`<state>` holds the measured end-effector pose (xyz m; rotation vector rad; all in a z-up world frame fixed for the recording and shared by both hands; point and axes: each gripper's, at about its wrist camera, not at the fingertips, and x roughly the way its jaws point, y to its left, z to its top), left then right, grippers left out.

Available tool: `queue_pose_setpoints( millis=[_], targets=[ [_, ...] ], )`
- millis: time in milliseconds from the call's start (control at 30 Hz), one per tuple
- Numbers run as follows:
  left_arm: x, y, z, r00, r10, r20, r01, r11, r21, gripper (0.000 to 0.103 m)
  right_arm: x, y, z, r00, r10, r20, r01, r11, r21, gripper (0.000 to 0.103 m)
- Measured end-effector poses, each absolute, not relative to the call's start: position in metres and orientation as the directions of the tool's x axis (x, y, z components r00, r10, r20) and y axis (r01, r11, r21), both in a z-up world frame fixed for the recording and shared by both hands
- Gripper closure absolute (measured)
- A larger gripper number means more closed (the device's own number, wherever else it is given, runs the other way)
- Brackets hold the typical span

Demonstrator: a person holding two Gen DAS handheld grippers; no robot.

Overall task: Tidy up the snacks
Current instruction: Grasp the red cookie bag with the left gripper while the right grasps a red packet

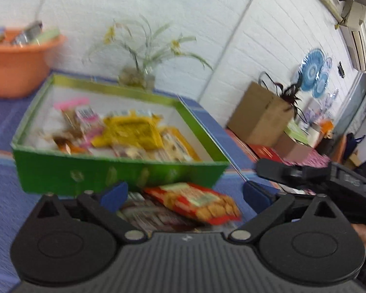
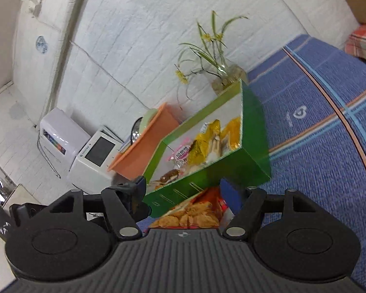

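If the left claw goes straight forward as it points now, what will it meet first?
Most likely the red snack packet, which lies between the open fingers of the left claw. Right behind it stands the front wall of the green box. The picture is blurred, so depth is uncertain.

Even, bright daylight-type lighting, no harsh shadows. Left wrist view is smearing with motion blur across the green box (image 1: 119, 171) and plant (image 1: 143, 56); right view sharper. Fisheye is bending walls, corners vignetting dark.
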<state>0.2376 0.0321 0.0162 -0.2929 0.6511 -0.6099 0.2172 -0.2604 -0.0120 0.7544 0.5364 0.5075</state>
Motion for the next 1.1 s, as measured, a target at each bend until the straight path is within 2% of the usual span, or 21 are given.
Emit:
queue_pose_setpoints(
  millis=[133, 200, 233, 267, 300, 367, 400, 433, 467, 567, 733, 800, 867, 933, 967, 1000, 1100],
  targets=[
    [0.243, 0.023, 0.007, 0.609, -0.615, -0.500, 0.399, 0.783, -0.477, 0.004, 0.245, -0.260, -0.035, 0.703, 0.620, -0.348, -0.110, 0.579, 0.808, 0.000],
    [0.247, 0.022, 0.006, 0.601, -0.621, -0.503, 0.387, 0.777, -0.496, 0.004, 0.261, -0.257, -0.045, 0.658, 0.658, -0.364, -0.071, 0.536, 0.841, 0.012],
    [0.247, 0.020, 0.006, 0.603, -0.621, -0.501, 0.385, 0.776, -0.500, 0.004, 0.266, -0.255, -0.048, 0.644, 0.671, -0.367, -0.061, 0.523, 0.850, 0.025],
    [0.246, 0.018, 0.005, 0.607, -0.616, -0.502, 0.389, 0.781, -0.488, 0.009, 0.271, -0.253, -0.050, 0.627, 0.677, -0.386, -0.044, 0.525, 0.850, 0.041],
    [0.245, 0.015, 0.004, 0.613, -0.608, -0.504, 0.399, 0.789, -0.467, 0.022, 0.274, -0.249, -0.051, 0.607, 0.692, -0.391, -0.048, 0.523, 0.851, 0.045],
    [0.241, 0.010, 0.001, 0.631, -0.581, -0.513, 0.412, 0.812, -0.414, 0.027, 0.272, -0.244, -0.048, 0.606, 0.692, -0.393, -0.062, 0.533, 0.844, 0.054],
    [0.238, 0.008, 0.001, 0.634, -0.578, -0.513, 0.428, 0.816, -0.389, 0.038, 0.266, -0.242, -0.043, 0.622, 0.676, -0.395, -0.082, 0.558, 0.825, 0.054],
    [0.236, 0.007, 0.002, 0.633, -0.576, -0.517, 0.441, 0.818, -0.371, 0.039, 0.260, -0.240, -0.037, 0.642, 0.659, -0.392, -0.109, 0.585, 0.804, 0.058],
    [0.234, 0.006, 0.005, 0.636, -0.573, -0.517, 0.442, 0.820, -0.364, 0.042, 0.252, -0.237, -0.031, 0.658, 0.646, -0.386, -0.143, 0.611, 0.778, 0.058],
    [0.222, 0.004, 0.019, 0.640, -0.584, -0.500, 0.481, 0.811, -0.332, 0.042, 0.226, -0.231, -0.012, 0.724, 0.600, -0.339, -0.227, 0.672, 0.705, 0.058],
    [0.192, 0.002, 0.052, 0.703, -0.573, -0.421, 0.546, 0.814, -0.196, 0.043, 0.188, -0.225, 0.028, 0.799, 0.580, -0.160, -0.376, 0.689, 0.620, 0.058],
    [0.188, 0.006, 0.060, 0.725, -0.560, -0.401, 0.543, 0.823, -0.168, 0.044, 0.183, -0.222, 0.045, 0.786, 0.613, -0.078, -0.455, 0.659, 0.599, 0.059],
    [0.189, 0.012, 0.063, 0.742, -0.542, -0.394, 0.521, 0.837, -0.169, 0.046, 0.180, -0.216, 0.055, 0.752, 0.658, -0.033, -0.522, 0.625, 0.581, 0.059],
    [0.195, 0.018, 0.061, 0.747, -0.531, -0.400, 0.501, 0.845, -0.186, 0.053, 0.186, -0.200, 0.062, 0.742, 0.669, -0.037, -0.542, 0.631, 0.555, 0.060],
    [0.198, 0.020, 0.060, 0.744, -0.535, -0.400, 0.497, 0.844, -0.202, 0.073, 0.191, -0.194, 0.062, 0.734, 0.677, -0.053, -0.546, 0.635, 0.547, 0.060],
    [0.203, 0.024, 0.058, 0.739, -0.542, -0.400, 0.493, 0.840, -0.227, 0.083, 0.200, -0.188, 0.059, 0.720, 0.691, -0.071, -0.546, 0.626, 0.557, 0.060],
    [0.212, 0.030, 0.051, 0.731, -0.548, -0.406, 0.487, 0.837, -0.250, 0.083, 0.224, -0.177, 0.045, 0.687, 0.715, -0.127, -0.508, 0.598, 0.620, 0.062]
  ],
)
